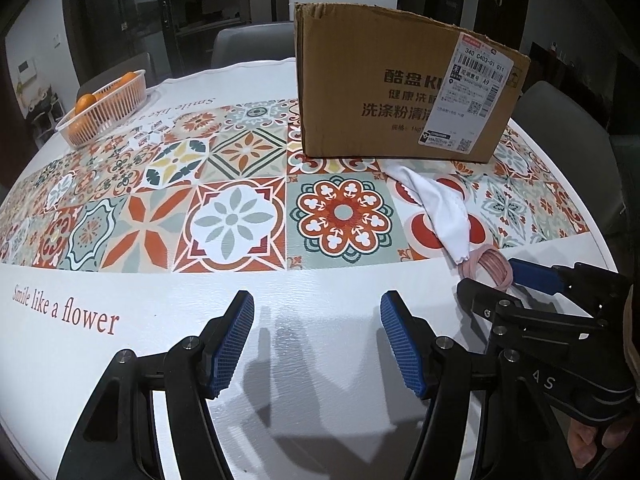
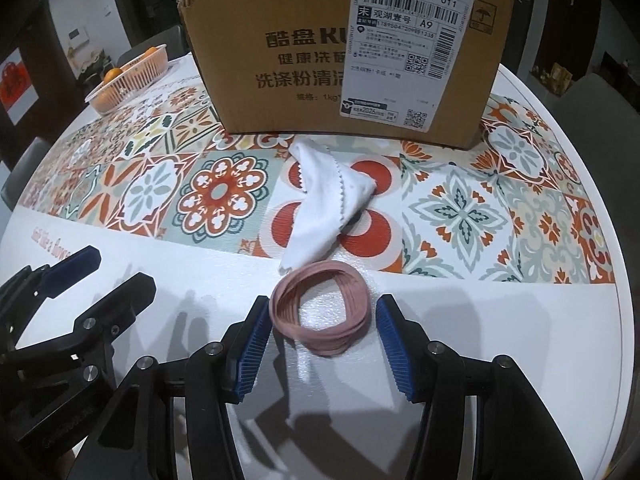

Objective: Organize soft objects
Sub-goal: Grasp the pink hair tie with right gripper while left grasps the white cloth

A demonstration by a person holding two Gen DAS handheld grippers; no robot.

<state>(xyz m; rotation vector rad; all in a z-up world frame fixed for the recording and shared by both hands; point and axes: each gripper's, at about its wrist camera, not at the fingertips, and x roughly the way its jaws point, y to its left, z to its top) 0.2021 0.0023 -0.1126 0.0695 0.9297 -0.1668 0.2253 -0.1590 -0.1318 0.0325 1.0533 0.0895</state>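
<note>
Right wrist view: the pink band coil (image 2: 320, 310) lies flat on the white edge of the desk (image 2: 500, 320), between the right gripper (image 2: 318, 344) fingers, jaws apart and not pressing it. A white cloth (image 2: 328, 200) touches its far side, with the cardboard box (image 2: 304, 52) beyond. Off to the side, the left gripper (image 1: 316, 344) hangs open over bare desk, holding nothing.

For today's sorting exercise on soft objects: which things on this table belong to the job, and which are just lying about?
Belong to the job:
- pink bands, between the open right tool
- white cloth
- cardboard box, the likely container

Just lying about:
- basket of oranges
- patterned tablecloth
- grey chair
</note>
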